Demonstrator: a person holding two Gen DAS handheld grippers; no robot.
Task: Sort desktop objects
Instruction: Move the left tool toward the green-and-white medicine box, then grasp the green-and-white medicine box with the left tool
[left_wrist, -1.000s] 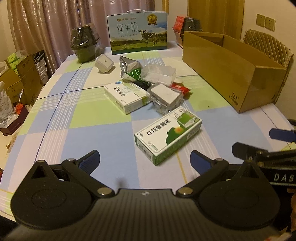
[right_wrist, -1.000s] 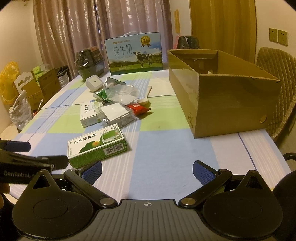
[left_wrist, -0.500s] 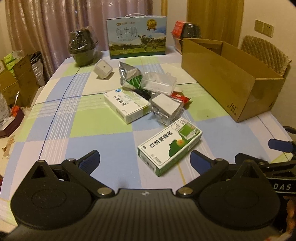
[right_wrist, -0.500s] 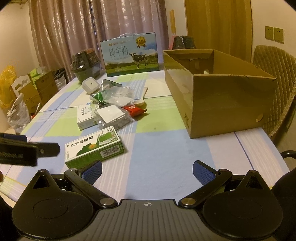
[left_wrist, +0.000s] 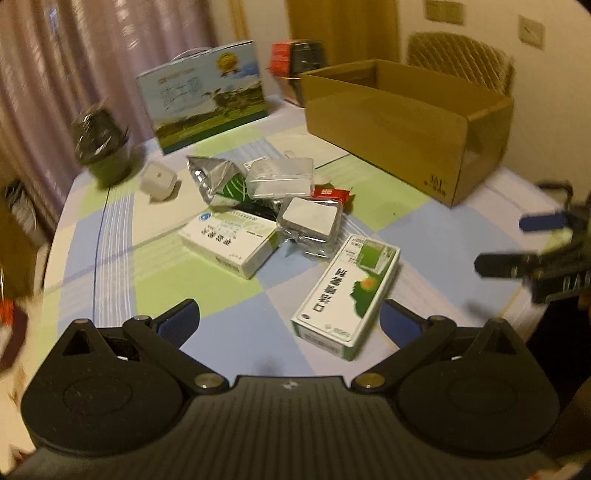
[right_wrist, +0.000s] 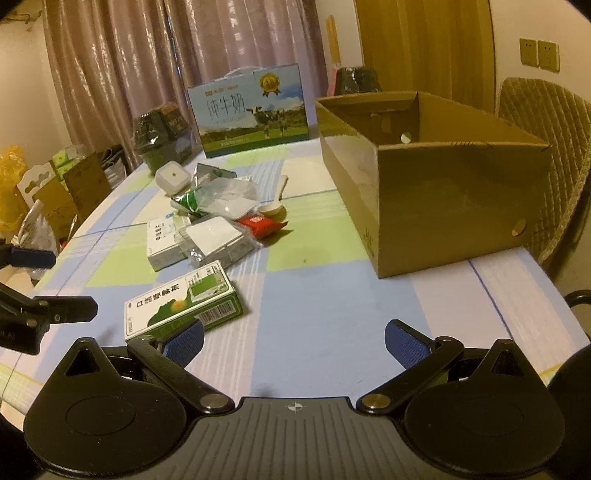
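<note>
Green-white medicine box (left_wrist: 345, 295) flat, nearest, cluttered packets (left_wrist: 273, 199) behind, open carton (right_wrist: 436, 173)

L gripper (left_wrist: 290, 319) spread wide, empty, w/ green-white box (left_wrist: 347, 293) on table (left_wrist: 110, 266) just ahead; cardboard box (left_wrist: 402, 125) far right, R gripper (left_wrist: 517, 242) at edge.

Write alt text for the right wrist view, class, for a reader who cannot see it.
An open right gripper hovers over a checked table, a green and white medicine box lying by its left finger. Beyond lies a pile of packets and boxes, with an open cardboard box to the right.
</note>
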